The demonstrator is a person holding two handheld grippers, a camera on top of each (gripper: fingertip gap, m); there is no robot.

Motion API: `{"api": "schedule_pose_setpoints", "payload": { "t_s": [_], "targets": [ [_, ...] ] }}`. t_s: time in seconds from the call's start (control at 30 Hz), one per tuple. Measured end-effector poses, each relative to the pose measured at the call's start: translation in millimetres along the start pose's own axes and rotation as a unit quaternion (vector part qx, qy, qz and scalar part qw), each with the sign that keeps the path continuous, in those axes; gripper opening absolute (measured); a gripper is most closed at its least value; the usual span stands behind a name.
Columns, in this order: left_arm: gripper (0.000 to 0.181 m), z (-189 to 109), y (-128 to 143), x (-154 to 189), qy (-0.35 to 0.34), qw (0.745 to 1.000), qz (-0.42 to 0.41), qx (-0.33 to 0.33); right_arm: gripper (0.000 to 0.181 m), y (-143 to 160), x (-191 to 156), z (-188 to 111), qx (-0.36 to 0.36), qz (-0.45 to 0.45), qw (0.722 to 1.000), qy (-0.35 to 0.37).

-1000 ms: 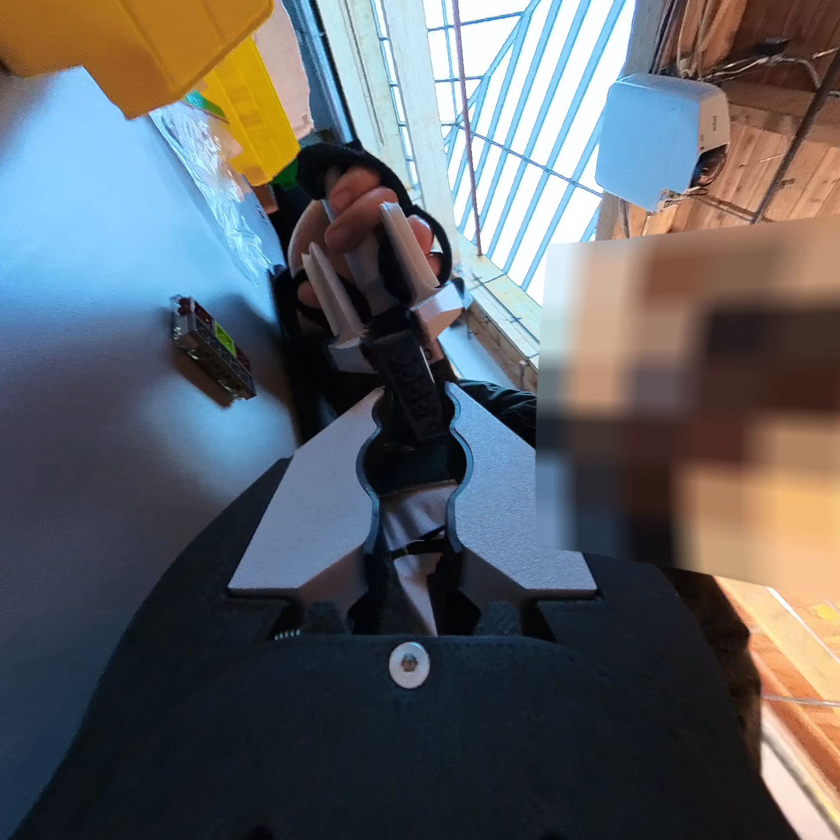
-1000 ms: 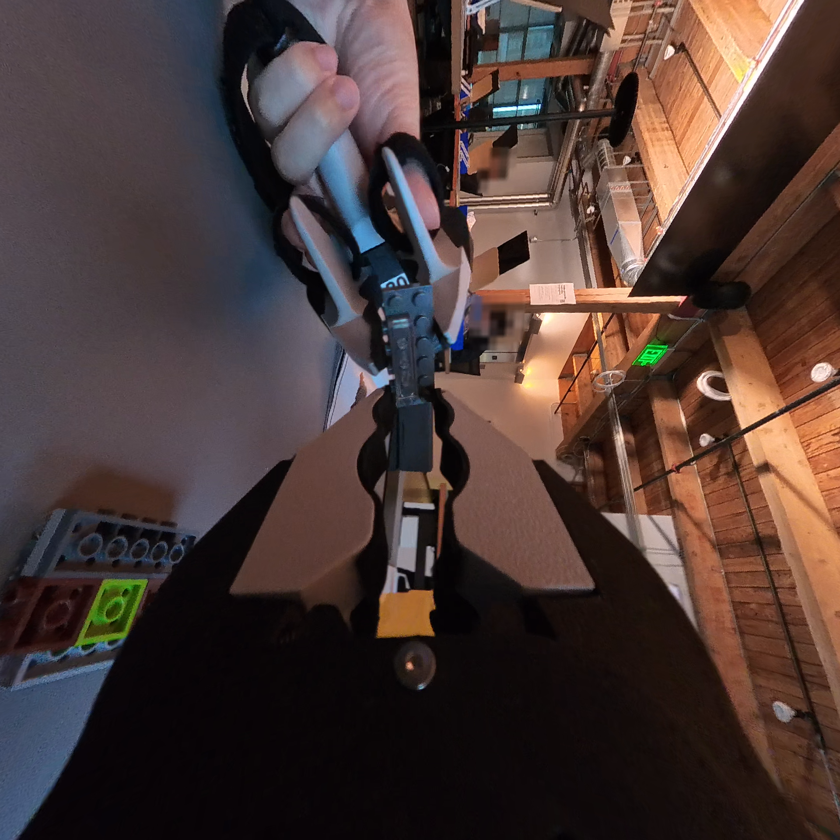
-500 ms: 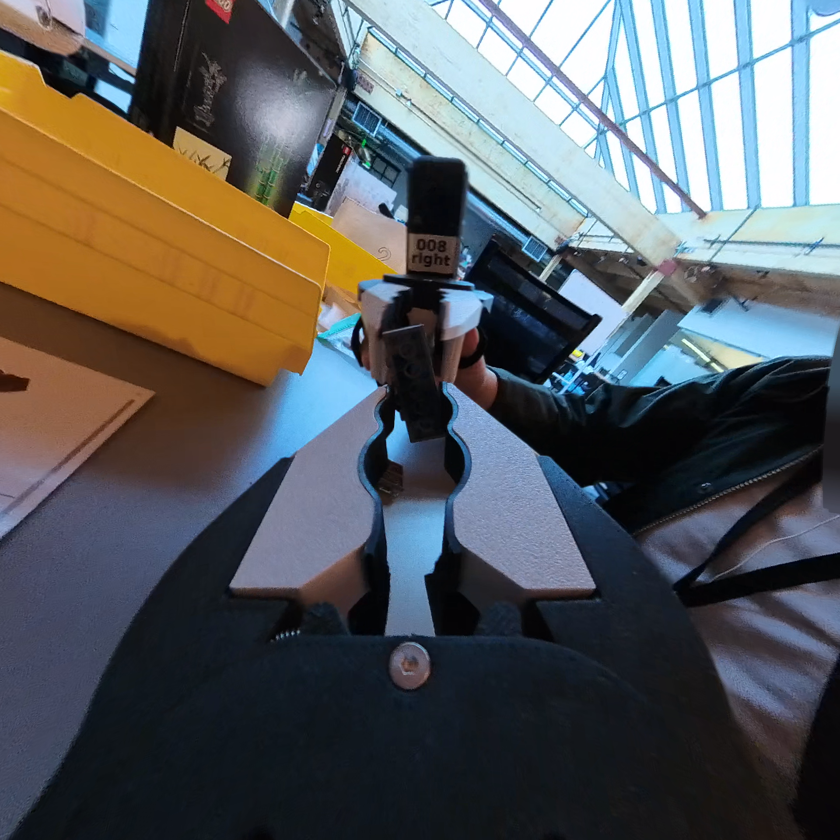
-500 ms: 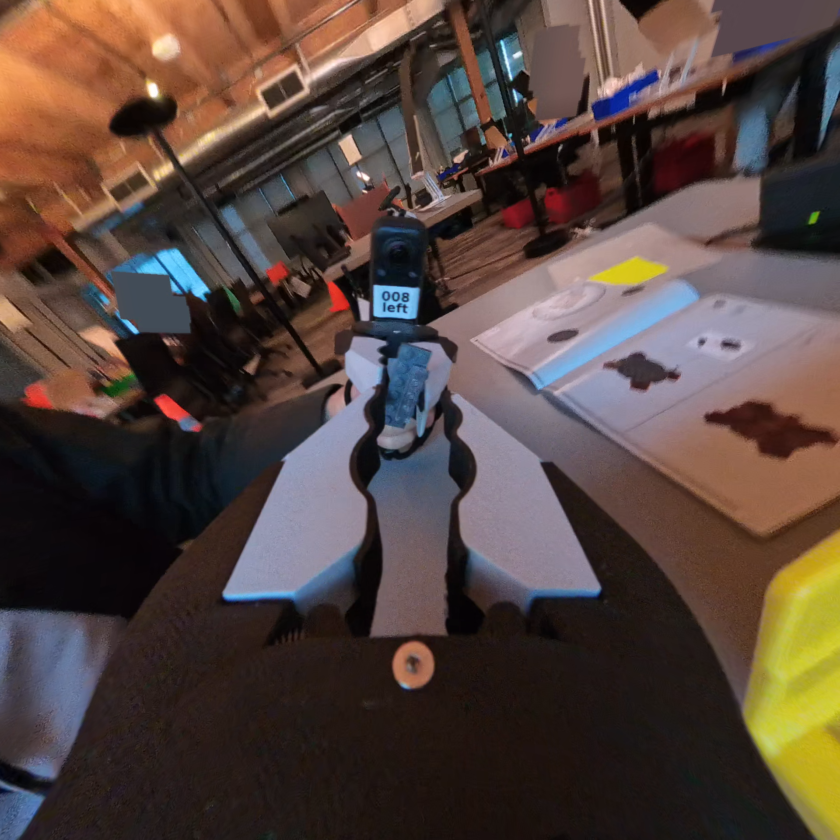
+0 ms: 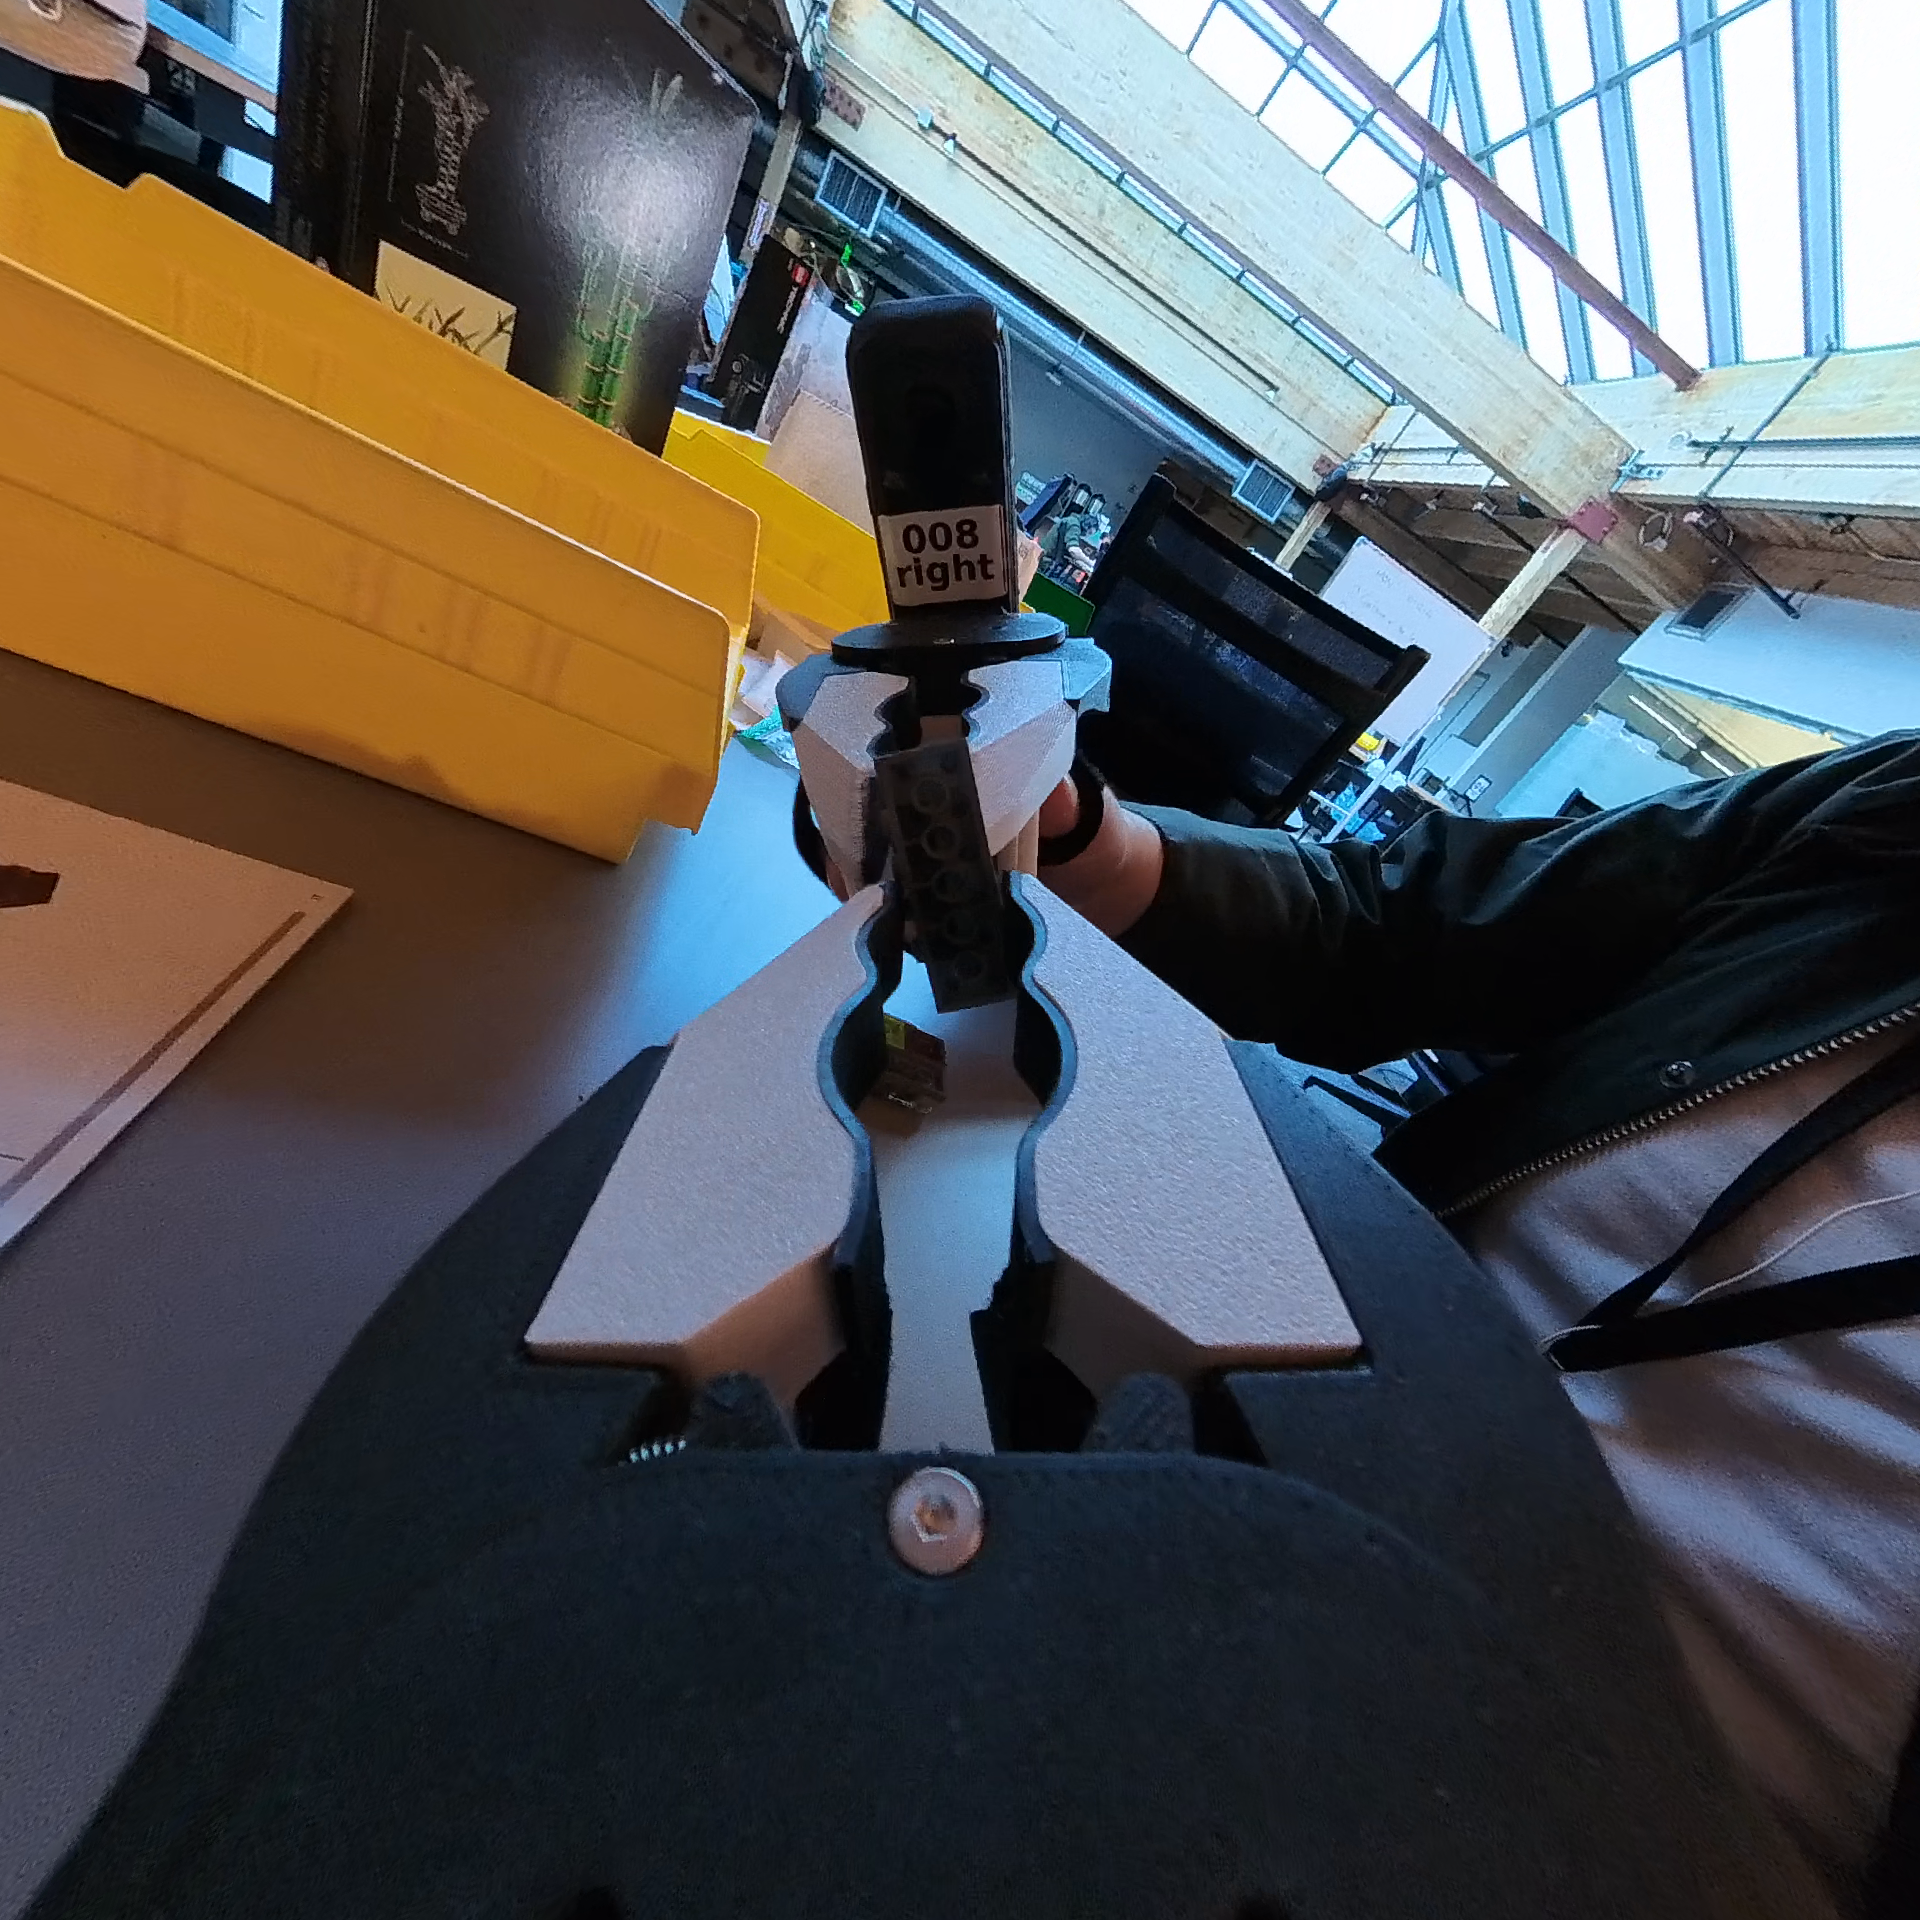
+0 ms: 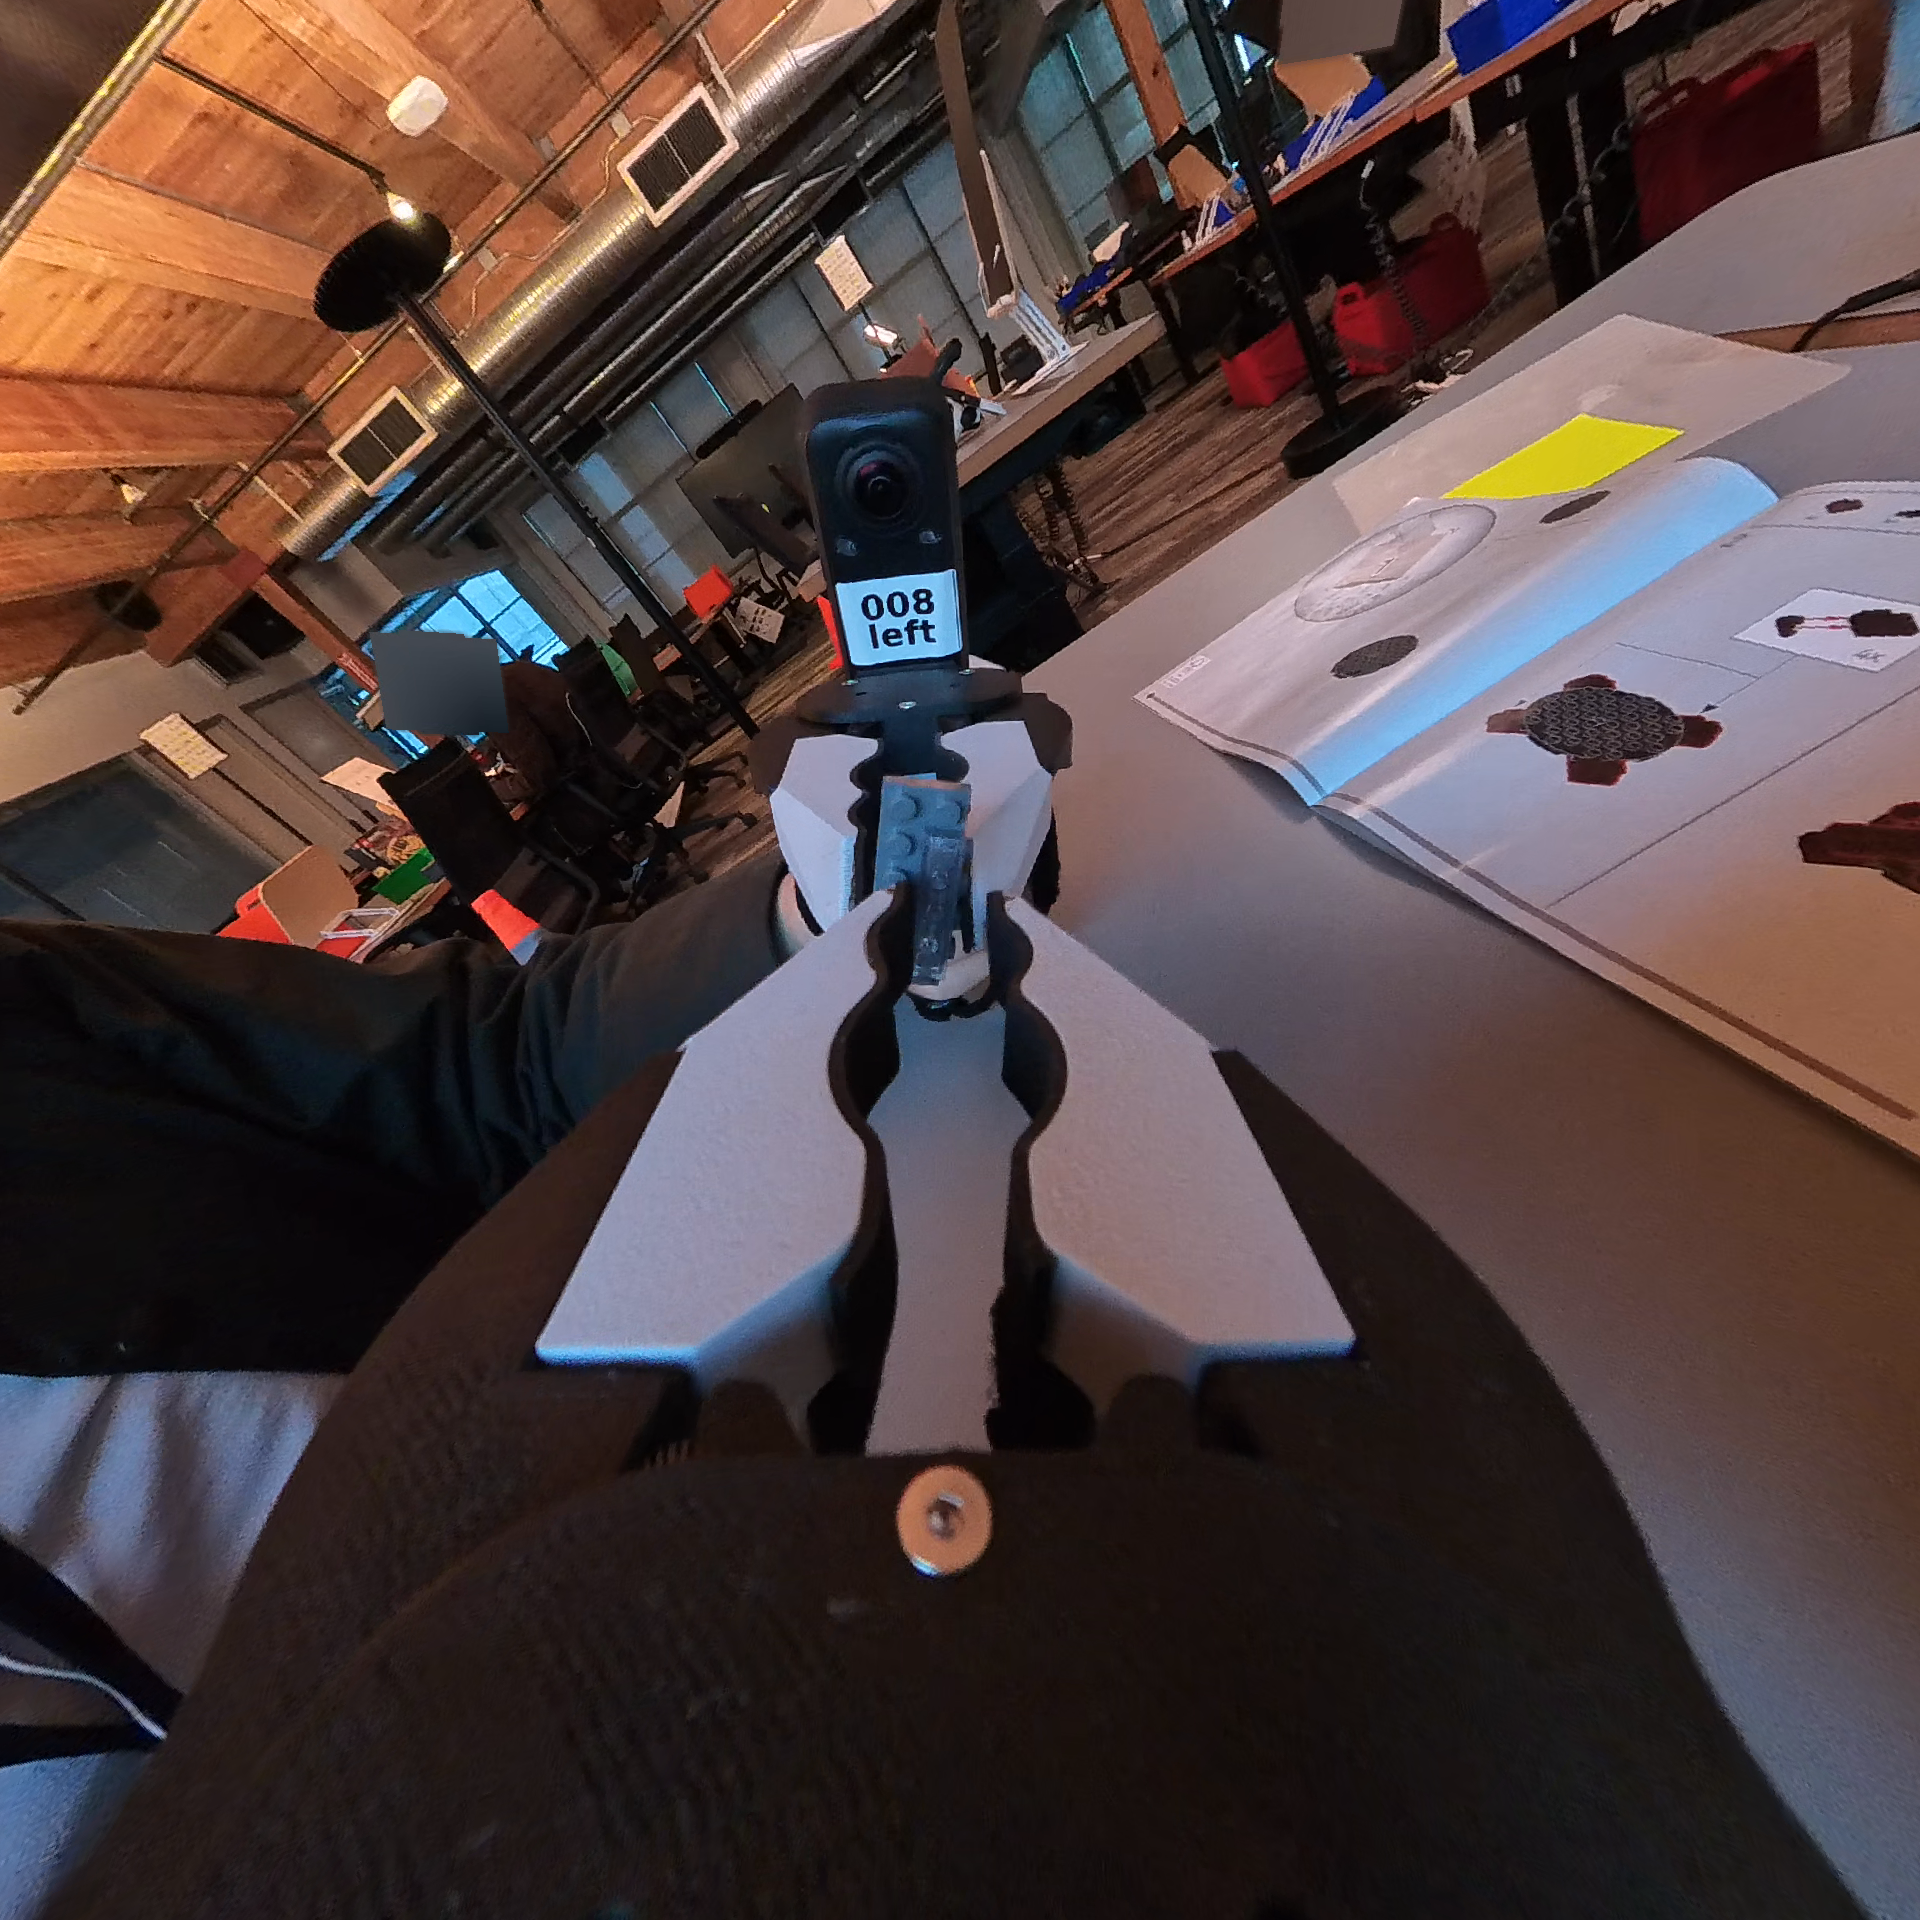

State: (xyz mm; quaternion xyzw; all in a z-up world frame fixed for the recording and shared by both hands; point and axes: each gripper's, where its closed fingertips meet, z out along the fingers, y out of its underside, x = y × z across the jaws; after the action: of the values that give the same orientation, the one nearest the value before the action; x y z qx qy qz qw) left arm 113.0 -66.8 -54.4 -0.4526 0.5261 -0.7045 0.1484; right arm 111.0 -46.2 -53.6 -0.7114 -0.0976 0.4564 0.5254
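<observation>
Both grippers meet tip to tip above the grey table (image 5: 436,1039), facing each other.

- Left gripper (image 5: 951,914): jaws narrow, closed on the near end of a dark grey studded plate (image 5: 935,862).
- Right gripper (image 6: 940,925): jaws narrow, closed on the opposite end of the same plate. The plate bridges the two sets of tips, tilted, clear of the table.
- In the right wrist view a paler, glossy piece (image 6: 935,914) lies on the plate's face; what it is cannot be told.
- Small multicoloured brick block (image 5: 909,1060) sits on the table, seen through the gap between the left fingers.
- Far left in the left wrist view: yellow bins (image 5: 364,582) with a dark box (image 5: 499,177) behind them. A paper sheet (image 5: 125,997) lies nearer.
- Right of the right gripper: an open booklet (image 6: 1558,727) flat on the table, a yellow note (image 6: 1558,457) beyond it.
- Dark sleeve (image 5: 1455,914) behind the right gripper.
</observation>
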Motion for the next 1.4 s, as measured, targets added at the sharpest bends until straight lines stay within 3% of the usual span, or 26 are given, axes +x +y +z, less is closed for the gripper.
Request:
{"api": "schedule_pose_setpoints", "payload": {
  "t_s": [0.23, 0.57, 0.67, 0.73, 1.4],
  "targets": [
    [0.015, -4.7, -5.4, -7.0, -0.019, 1.0, 0.003, 0.022, 0.006, 0.4, 4.7, -5.0, -0.005, 0.006, 1.0, 0.01],
    [0.016, -3.1, 1.1, -12.7, -0.033, 0.999, -0.001, 0.005, 0.006, 5.1, 10.9, -4.3, -0.021, -0.025, 0.999, 0.036],
    [0.038, -2.5, 2.4, -20.2, -0.058, 0.998, 0.002, 0.002, 0.006, 6.4, 7.4, -2.6, -0.025, -0.03, 0.999, 0.028],
    [0.016, -1.0, 5.4, -14.6, -0.042, 0.999, 0.01, -0.009, 0.006, 9.2, 9.8, -1.8, -0.033, -0.04, 0.998, 0.039],
    [0.015, -3.0, -1.2, 0.9, 0.004, 1.0, 0.003, -0.002, 0.006, 4.2, -5.6, -0.4, -0.03, -0.038, 0.999, 0.006]
  ]
}}
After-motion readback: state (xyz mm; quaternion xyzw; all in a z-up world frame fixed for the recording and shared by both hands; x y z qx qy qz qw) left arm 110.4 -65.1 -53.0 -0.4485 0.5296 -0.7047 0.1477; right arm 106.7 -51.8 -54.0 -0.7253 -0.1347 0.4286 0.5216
